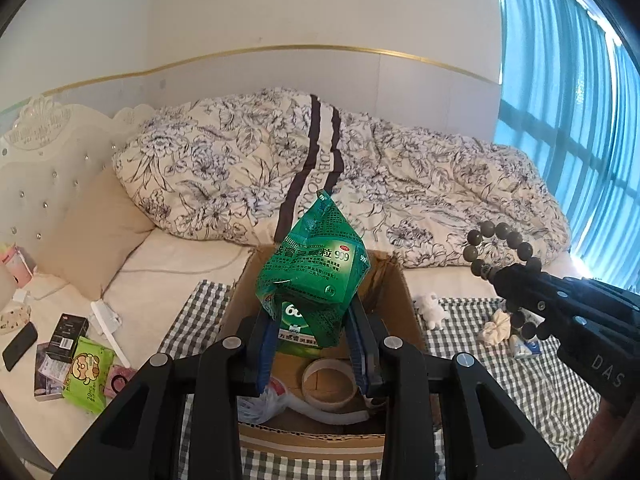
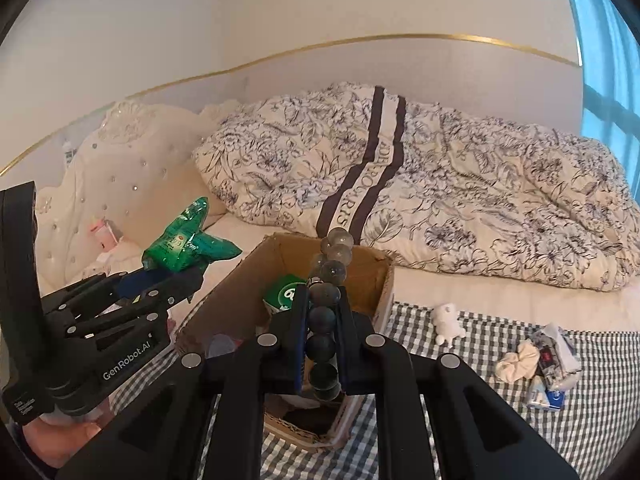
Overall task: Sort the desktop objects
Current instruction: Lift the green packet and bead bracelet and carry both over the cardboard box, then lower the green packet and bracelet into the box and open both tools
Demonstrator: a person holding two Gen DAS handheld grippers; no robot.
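gripping green packet (beads apparently right), above box.

Floral duvet heaped on bed, cream tufted headboard, beige pillow, blue curtain

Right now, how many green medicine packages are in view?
2: a crumpled green foil medicine bag held above the cardboard box, and a green medicine carton inside it. Others may be hidden.
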